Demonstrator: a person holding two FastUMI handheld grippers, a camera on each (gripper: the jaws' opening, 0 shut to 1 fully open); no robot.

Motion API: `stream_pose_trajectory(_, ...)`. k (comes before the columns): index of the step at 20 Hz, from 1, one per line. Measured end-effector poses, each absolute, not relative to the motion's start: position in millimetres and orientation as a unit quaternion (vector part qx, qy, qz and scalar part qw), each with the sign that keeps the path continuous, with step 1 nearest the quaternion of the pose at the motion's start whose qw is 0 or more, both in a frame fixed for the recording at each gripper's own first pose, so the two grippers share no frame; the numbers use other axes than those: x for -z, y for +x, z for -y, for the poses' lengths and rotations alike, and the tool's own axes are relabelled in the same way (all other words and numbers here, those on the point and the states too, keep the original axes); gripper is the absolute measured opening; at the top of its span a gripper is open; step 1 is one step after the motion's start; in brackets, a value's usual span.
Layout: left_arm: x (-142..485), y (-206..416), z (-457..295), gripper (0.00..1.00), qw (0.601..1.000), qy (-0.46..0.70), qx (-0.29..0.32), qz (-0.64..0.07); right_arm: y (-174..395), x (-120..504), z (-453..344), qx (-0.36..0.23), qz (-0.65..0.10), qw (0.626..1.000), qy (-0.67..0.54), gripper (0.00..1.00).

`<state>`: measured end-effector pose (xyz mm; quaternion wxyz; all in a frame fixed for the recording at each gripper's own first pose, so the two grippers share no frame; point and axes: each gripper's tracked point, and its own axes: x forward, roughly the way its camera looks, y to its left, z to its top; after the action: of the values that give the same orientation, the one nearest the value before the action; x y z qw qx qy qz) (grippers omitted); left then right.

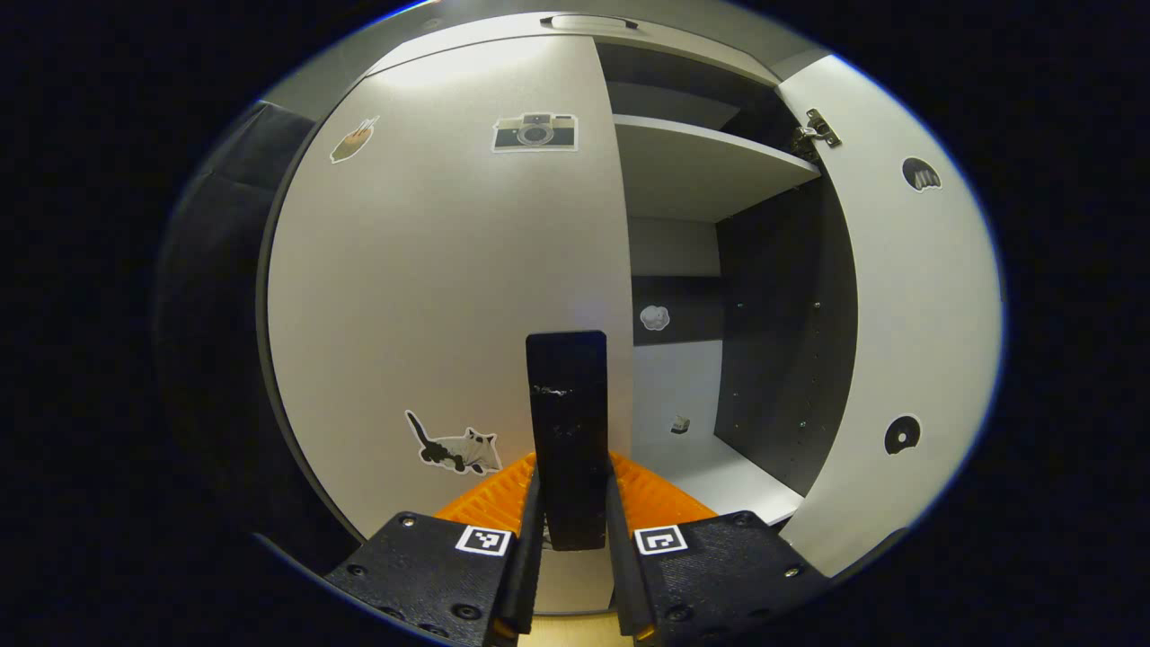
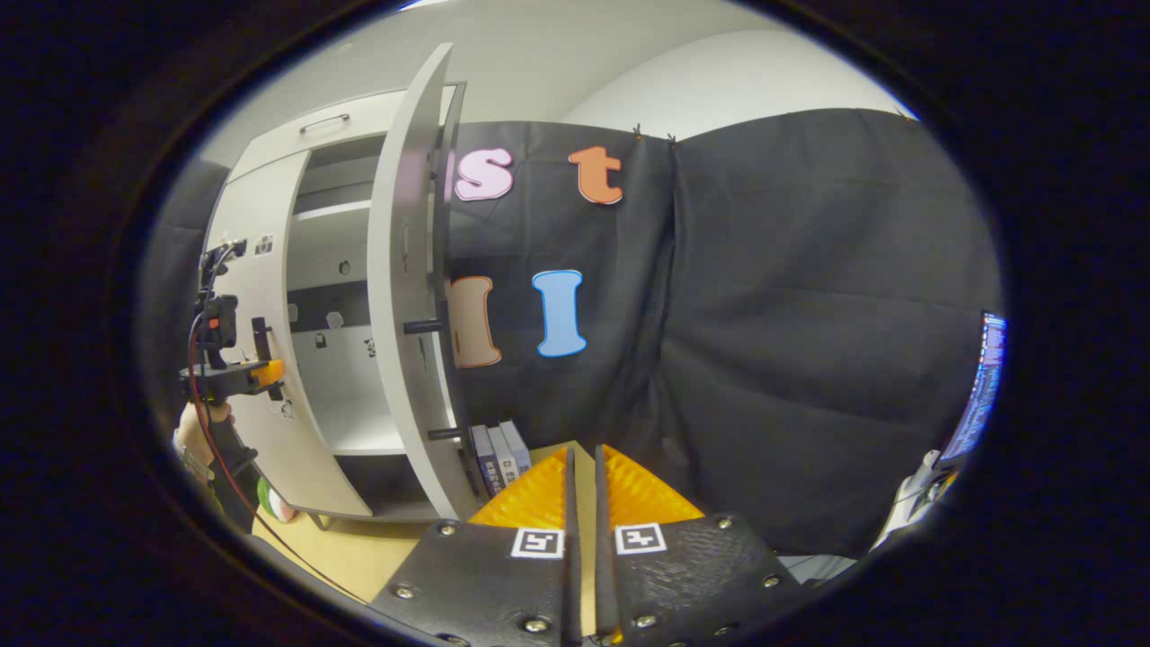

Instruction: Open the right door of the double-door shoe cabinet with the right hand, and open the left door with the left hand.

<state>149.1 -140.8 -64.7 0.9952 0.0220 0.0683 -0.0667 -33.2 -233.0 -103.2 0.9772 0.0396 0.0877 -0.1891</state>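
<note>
The white shoe cabinet's left door (image 1: 449, 296) is closed and carries several stickers. Its black vertical handle (image 1: 566, 422) stands between my left gripper's fingers (image 1: 567, 503), which press on it from both sides. The right door (image 1: 907, 314) is swung wide open, baring the shelves (image 1: 701, 162). In the right gripper view that open door (image 2: 409, 296) is seen edge-on, its handle pegs pointing right. My right gripper (image 2: 582, 490) is shut on nothing, well back from the cabinet. Far left, a hand holds the left gripper (image 2: 235, 368) at the left door (image 2: 260, 296).
Several books (image 2: 499, 454) stand on the wooden floor (image 2: 359, 548) behind the open door. A lit screen (image 2: 984, 386) is at the far right. A red cable (image 2: 225, 467) hangs from the left gripper. A green object (image 2: 274, 503) lies by the cabinet's foot.
</note>
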Motion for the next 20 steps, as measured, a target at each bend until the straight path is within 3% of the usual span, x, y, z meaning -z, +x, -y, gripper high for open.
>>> stream_pose_trajectory(9, 65.8, 144.6, 139.9, 0.22, 0.994, 0.026, 0.083, -0.072, -37.9, 100.3, 214.9, 0.159, -0.087, 0.983, 0.043, 0.07)
stream_pose_trajectory(20, 61.4, 92.4, 121.8, 0.22, 0.991, 0.019, 0.115, -0.072, -48.4, 98.5, 181.1, 0.119, -0.088, 0.987, 0.057, 0.07)
